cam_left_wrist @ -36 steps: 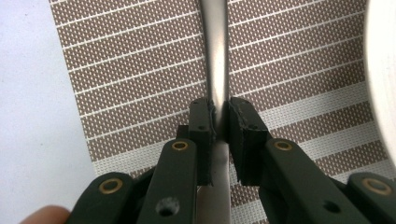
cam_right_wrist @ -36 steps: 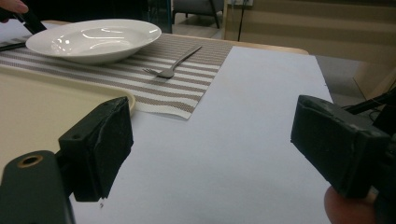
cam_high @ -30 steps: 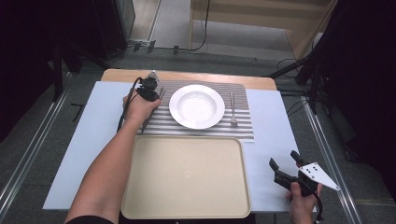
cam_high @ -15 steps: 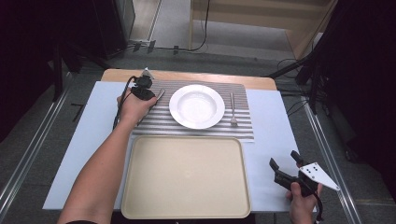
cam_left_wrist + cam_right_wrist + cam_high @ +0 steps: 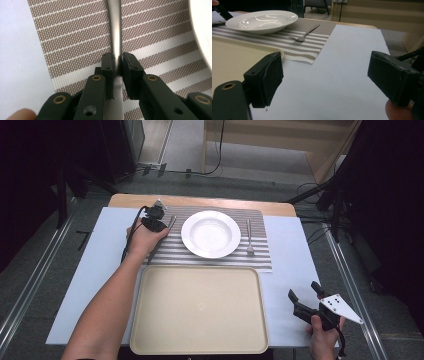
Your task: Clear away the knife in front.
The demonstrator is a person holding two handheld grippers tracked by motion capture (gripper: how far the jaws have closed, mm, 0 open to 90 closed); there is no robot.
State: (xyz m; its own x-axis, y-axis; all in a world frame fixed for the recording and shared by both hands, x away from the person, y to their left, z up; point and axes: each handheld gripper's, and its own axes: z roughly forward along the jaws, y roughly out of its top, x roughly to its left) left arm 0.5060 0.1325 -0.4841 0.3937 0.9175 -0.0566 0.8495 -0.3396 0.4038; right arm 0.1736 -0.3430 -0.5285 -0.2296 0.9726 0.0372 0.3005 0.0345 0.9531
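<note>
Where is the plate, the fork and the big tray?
plate (image 5: 210, 234), high view, middle of its bowl.
fork (image 5: 248, 238), high view, its handle.
tray (image 5: 199, 309), high view, bare middle of its floor.

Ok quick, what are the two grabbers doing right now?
Left gripper: shut on the metal utensil lying on the striped placemat.
Right gripper: open, holding nothing.

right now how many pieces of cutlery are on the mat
2. A fork lies right of the plate. A second piece lies left of it, clamped in the left gripper; its type is hidden.
</note>
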